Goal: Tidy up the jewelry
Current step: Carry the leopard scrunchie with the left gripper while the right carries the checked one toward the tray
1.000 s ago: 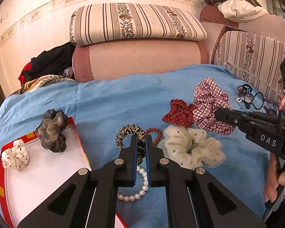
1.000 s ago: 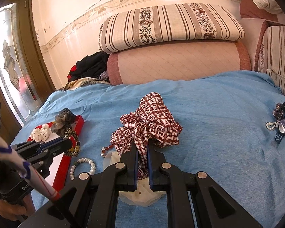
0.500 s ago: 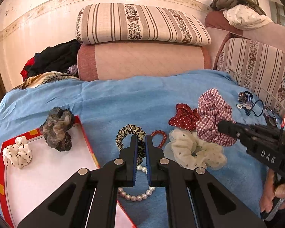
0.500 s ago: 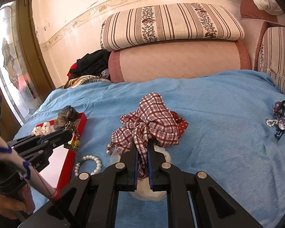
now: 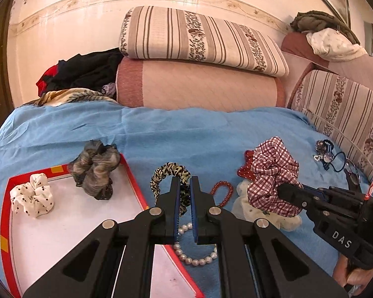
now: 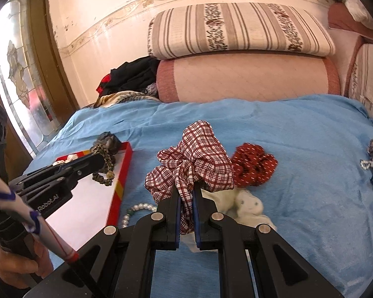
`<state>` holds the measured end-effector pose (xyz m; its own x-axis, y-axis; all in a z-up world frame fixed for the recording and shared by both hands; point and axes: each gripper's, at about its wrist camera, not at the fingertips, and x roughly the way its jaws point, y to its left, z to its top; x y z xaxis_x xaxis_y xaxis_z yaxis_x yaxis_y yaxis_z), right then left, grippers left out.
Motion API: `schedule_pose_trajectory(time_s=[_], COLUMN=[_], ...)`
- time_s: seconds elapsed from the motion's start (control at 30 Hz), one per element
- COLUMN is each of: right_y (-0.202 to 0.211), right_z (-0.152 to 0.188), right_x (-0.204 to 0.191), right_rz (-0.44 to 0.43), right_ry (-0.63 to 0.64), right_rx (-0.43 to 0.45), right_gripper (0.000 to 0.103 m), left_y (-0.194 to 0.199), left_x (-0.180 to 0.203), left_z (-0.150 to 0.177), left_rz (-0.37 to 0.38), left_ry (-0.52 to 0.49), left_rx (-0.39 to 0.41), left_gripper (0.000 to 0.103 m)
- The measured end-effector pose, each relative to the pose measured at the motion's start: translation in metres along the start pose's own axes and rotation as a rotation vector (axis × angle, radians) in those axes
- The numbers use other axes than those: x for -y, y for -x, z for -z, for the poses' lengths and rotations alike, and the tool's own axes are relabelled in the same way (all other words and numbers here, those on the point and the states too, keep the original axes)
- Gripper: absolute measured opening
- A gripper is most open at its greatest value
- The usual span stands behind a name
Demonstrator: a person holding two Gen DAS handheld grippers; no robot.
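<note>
Right tongs (image 6: 186, 193) clamped on red-checked fabric scrunchie (image 6: 194, 154), frame center; left tongs (image 5: 185, 186) clamped on leopard-print scrunchie (image 5: 169, 171). Carry both over the red-rimmed white tray (image 5: 136, 181), lower left, release well inside rim.

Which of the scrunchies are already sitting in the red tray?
Two: the white black-dotted scrunchie and the grey-brown scrunchie at the red tray far corner. The others lie on the blue blanket or hang from a gripper.
</note>
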<state>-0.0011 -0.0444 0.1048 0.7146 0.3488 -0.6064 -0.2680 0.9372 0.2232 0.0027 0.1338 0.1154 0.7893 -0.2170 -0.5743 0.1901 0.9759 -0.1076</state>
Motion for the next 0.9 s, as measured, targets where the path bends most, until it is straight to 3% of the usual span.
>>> schedule_pose_trajectory(time_s=[0.57, 0.9], right_y=[-0.007, -0.012], right_z=[-0.009, -0.009], right_x=[-0.043, -0.082], right_rz=[-0.025, -0.081], right_ry=[0.067, 0.105], right_rx=[-0.025, -0.043], right_gripper=[0.009, 0.009], left_y=[0.011, 0.027], left_x=[-0.045, -0.093], left_z=[0.001, 0.006], left_rz=[-0.032, -0.080], left_ry=[0.097, 0.185], left_rx=[0.011, 0.014], left_gripper=[0.007, 0.007])
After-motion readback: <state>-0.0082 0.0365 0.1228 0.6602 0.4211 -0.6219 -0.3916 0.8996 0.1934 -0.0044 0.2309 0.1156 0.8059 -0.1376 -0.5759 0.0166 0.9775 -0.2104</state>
